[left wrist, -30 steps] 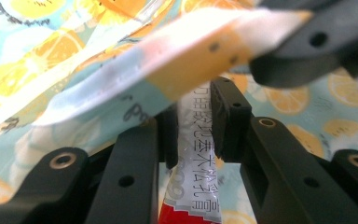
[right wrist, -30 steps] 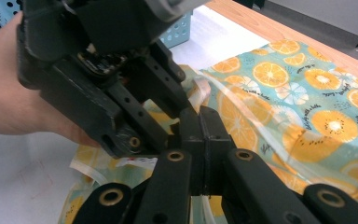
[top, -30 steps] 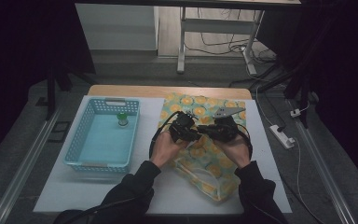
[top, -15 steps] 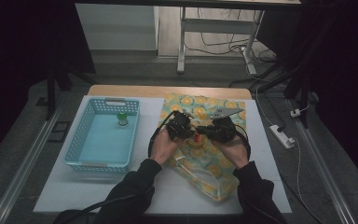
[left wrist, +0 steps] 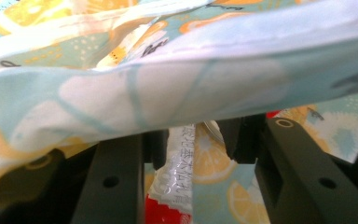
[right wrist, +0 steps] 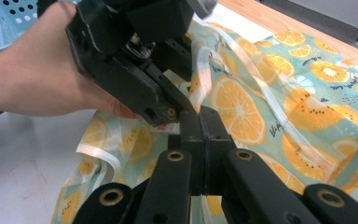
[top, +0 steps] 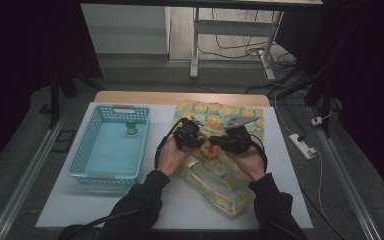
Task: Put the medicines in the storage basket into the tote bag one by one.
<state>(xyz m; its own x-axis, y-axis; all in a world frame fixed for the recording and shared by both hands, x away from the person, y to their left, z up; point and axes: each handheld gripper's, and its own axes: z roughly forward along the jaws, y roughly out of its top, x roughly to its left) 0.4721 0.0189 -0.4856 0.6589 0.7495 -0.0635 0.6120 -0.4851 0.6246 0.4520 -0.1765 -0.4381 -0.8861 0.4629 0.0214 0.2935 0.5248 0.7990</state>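
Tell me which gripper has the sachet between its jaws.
The left gripper: its jaws, which have just been opening, stand apart with the white-and-red sachet between them under the fruit-print bag. The right gripper has its jaws closed together.

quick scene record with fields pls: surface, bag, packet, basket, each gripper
surface: white table
bag: fruit-print bag lying flat on the table, right of the basket
packet: white and red sachet between the left jaws, under a fold of the bag; no pad visibly presses it
basket: blue basket at the table's left, a small green-topped item inside at the far end
left gripper: over the bag, jaws have just been opening
right gripper: jaws shut, pinching the bag's edge, tip to tip with the left gripper
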